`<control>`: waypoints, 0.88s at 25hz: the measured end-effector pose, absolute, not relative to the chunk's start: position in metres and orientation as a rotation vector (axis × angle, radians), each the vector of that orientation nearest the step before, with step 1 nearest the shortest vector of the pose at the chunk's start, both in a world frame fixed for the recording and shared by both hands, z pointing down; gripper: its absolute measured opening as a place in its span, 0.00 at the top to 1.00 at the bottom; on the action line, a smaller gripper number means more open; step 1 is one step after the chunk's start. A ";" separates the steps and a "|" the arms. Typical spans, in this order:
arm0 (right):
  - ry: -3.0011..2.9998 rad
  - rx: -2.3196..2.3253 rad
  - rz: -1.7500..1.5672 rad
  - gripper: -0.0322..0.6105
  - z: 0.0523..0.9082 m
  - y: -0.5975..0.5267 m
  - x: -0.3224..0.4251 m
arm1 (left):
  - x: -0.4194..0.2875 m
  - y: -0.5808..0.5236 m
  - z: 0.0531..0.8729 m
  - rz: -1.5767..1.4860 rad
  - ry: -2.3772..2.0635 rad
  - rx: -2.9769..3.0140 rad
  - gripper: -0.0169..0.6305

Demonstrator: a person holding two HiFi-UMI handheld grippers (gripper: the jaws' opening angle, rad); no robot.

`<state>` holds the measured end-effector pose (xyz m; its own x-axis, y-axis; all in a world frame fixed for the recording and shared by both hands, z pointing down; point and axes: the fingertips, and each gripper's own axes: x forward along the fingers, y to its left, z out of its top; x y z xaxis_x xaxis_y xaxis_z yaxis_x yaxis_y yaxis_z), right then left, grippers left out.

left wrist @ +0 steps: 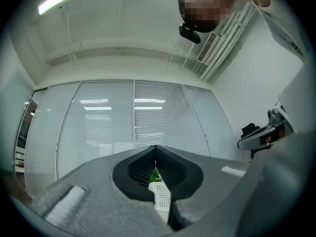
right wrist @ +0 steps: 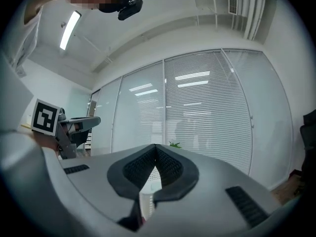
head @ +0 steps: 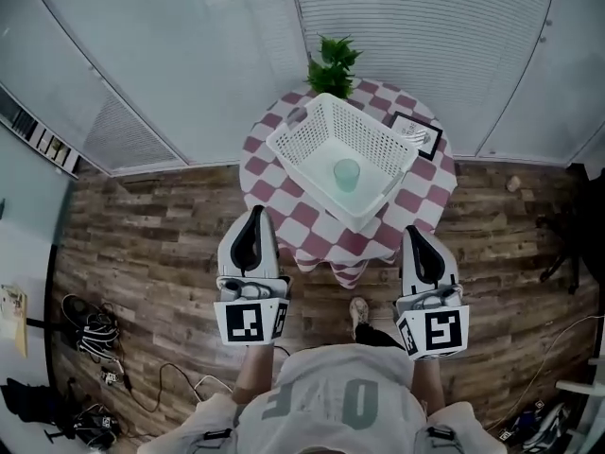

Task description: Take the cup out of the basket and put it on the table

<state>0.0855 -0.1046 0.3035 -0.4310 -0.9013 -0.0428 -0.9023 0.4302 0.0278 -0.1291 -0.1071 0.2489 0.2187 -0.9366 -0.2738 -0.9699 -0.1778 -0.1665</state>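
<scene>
Head view: round table (head: 326, 235) in red-and-white checks, w/ a white mesh basket (head: 284, 148) sitting on it diagonally. The pale green cup (head: 347, 173) stands upright inside the basket, on its bottom, approx. mid. A green plant (head: 333, 64) is at the table's far edge, just behind the basket. A dark-framed flat item (head: 416, 132) lies to the basket's right; can't tell what it is.

Both tools are over the wood floor (head: 151, 253) on the table's near side, apart from basket and cup. The left gripper (head: 253, 214) is near the near-left edge and the right gripper (head: 416, 233) near the near-right edge.

Left gripper view: the 2 jaws meet at the tips w/ nothing btwn them; a bit of basket and plant shows thru the gap below.

Right gripper view: jaws also closed tip to tip and empty, w/ white mesh showing thru the gap.
</scene>
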 end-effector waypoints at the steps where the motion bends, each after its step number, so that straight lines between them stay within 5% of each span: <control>1: 2.648 -1.650 0.071 0.94 0.303 -0.114 0.088 | -0.124 -0.115 0.251 0.152 1.792 -2.204 0.97; 22: 2.720 -1.577 0.011 0.94 0.312 -0.254 0.076 | -0.134 -0.248 0.268 0.149 1.848 -2.188 0.97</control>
